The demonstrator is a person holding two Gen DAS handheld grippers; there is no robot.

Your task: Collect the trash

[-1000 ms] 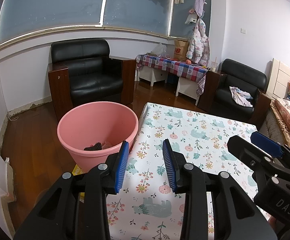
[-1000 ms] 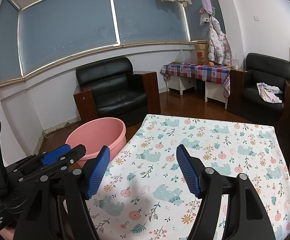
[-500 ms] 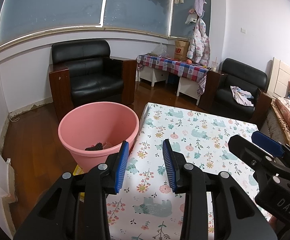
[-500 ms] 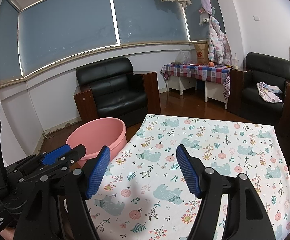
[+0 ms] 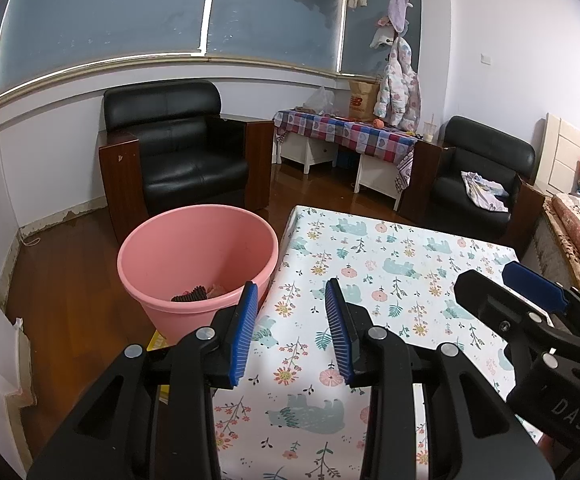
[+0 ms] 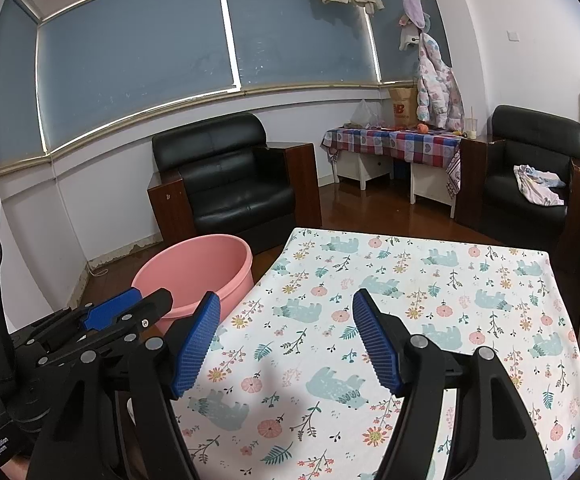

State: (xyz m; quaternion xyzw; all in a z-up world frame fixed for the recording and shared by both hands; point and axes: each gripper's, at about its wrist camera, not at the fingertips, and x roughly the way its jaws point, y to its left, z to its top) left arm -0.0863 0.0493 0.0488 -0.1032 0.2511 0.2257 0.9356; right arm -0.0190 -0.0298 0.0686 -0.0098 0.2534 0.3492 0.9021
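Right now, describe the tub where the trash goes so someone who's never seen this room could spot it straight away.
Find the table covered in a white cloth printed with bears and flowers. On the brown wooden floor against its left edge, in front of the black leather armchair, stands a round pink plastic tub. It is the only pink container in the room, open-topped, with a few dark scraps at its bottom.

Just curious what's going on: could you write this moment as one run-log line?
left gripper: open, empty | right gripper: open, empty | pink tub: beside table, some trash inside | floral tablecloth: no trash visible
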